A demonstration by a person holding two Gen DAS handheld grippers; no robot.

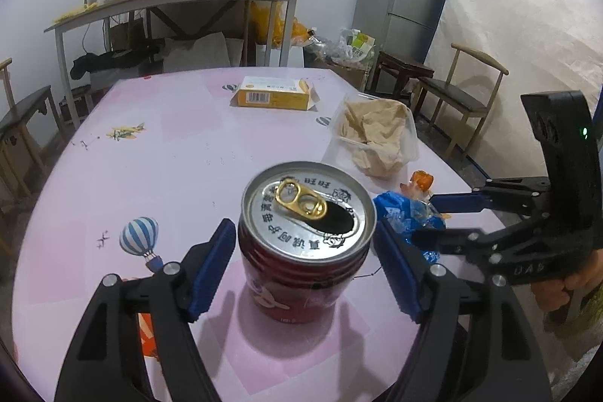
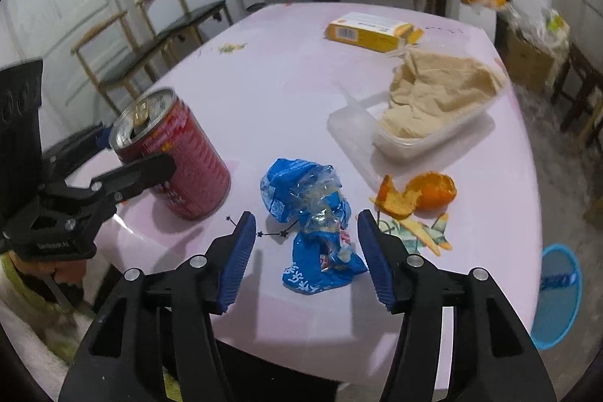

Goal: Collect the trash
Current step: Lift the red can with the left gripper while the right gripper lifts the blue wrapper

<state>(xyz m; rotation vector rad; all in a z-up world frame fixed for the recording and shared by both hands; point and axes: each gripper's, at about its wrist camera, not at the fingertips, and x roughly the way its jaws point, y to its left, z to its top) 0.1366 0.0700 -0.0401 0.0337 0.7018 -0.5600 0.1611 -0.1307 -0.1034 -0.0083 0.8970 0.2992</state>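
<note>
A red drink can (image 1: 286, 281) with its tab pulled stands upright on the pink tablecloth (image 1: 181, 145). My left gripper (image 1: 303, 226) is open and straddles the can, its blue pads (image 1: 211, 270) close beside the wall. In the right wrist view the can (image 2: 188, 153) is at the left, with the left gripper (image 2: 132, 153) around it. A crumpled blue plastic wrapper (image 2: 301, 183) lies near the table's front edge. My right gripper (image 2: 306, 219) is open, and the wrapper lies between its pads without touching them. The wrapper (image 1: 399, 210) and right gripper (image 1: 422, 219) also show right of the can.
Orange peel (image 2: 422, 193) lies right of the wrapper. Behind it is a clear plastic tub (image 2: 414, 142) holding crumpled beige paper, and a yellow box (image 2: 371, 31) lies farther back. A blue bin (image 2: 557, 292) stands on the floor at the right. Chairs (image 1: 463, 97) flank the table.
</note>
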